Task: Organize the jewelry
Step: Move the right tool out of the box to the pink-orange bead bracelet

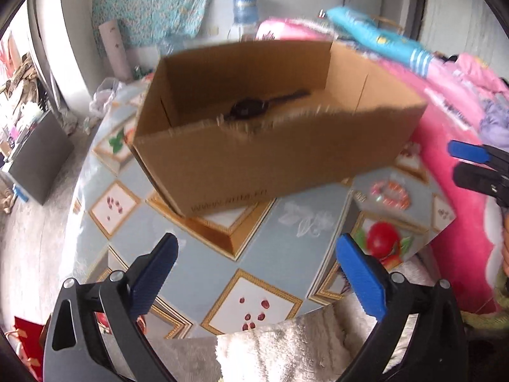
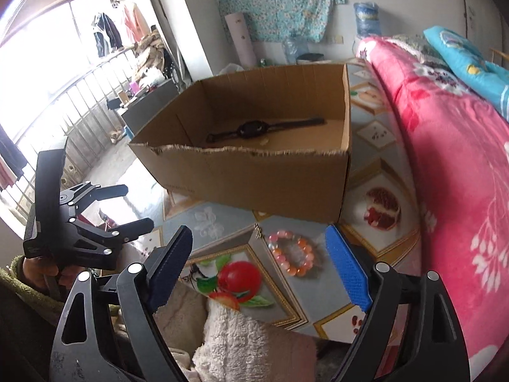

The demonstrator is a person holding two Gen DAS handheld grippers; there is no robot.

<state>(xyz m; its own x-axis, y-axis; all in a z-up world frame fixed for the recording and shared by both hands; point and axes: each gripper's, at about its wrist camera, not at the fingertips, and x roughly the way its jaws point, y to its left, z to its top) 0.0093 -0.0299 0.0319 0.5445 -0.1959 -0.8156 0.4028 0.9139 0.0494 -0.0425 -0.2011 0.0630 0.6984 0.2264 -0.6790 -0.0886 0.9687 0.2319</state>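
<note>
An open cardboard box (image 1: 270, 156) (image 2: 261, 175) stands on the patterned tabletop (image 1: 254, 264). A black wristwatch (image 1: 251, 108) (image 2: 254, 129) lies flat on the box floor. A pink and orange bead bracelet (image 1: 390, 194) (image 2: 292, 256) lies on the table in front of the box, near its right corner. My left gripper (image 1: 254, 273) is open and empty, above the table short of the box. My right gripper (image 2: 257, 261) is open and empty, with the bracelet lying between and just beyond its fingers. Its fingers also show in the left wrist view (image 1: 470, 152).
A pink floral blanket (image 2: 445, 165) and a blue pillow (image 2: 467, 60) lie along the right side of the table. A fluffy white cloth (image 2: 248, 343) lies at the table's near edge. A window with a railing (image 2: 63, 95) is at the left.
</note>
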